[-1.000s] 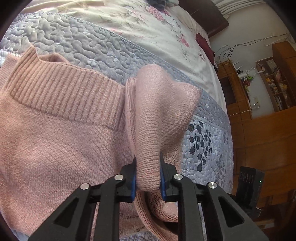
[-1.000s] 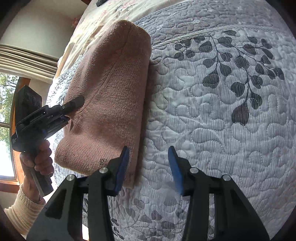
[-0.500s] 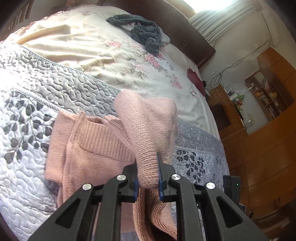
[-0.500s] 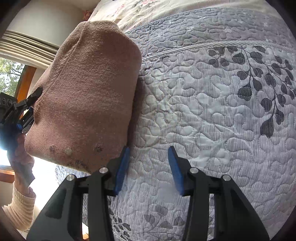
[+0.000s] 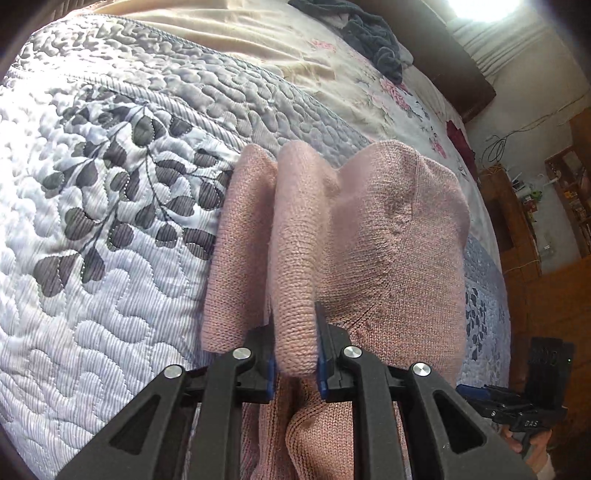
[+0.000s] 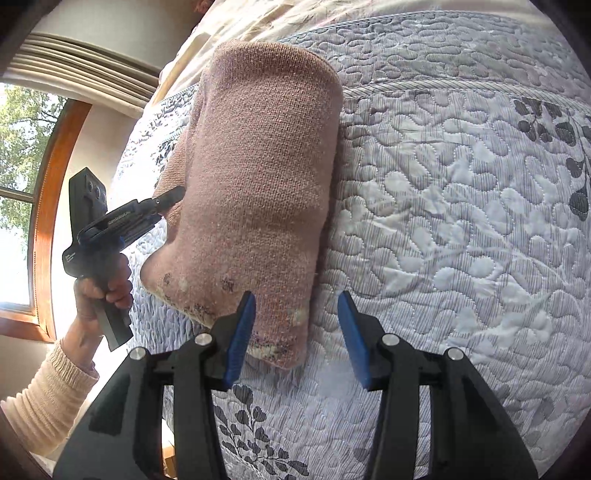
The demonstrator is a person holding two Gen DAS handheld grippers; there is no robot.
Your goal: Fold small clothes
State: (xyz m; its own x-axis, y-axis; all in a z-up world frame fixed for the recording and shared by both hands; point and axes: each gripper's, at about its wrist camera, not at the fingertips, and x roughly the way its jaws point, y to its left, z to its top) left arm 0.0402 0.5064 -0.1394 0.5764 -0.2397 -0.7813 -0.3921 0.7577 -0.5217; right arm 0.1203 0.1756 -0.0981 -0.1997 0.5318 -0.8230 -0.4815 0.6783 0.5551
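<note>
1. Pink knit sweater: folded on quilted bedspread, long axis running near to far.
2. Left gripper: clenched on a sweater fold at its left edge.
3. Right gripper: released, hovering at near end, nearer the right edge.

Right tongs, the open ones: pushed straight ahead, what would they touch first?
Probably the grey quilted bedspread; the right tongs point at it, beside the folded pink knitted sweater, though depth is unclear.

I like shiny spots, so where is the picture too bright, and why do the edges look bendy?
Left wrist view: a window glares white at the top, and the fold of pink sweater in the left tool is blurry. Right wrist view: the window is washed out; the fisheye lens curves the quilt.
</note>
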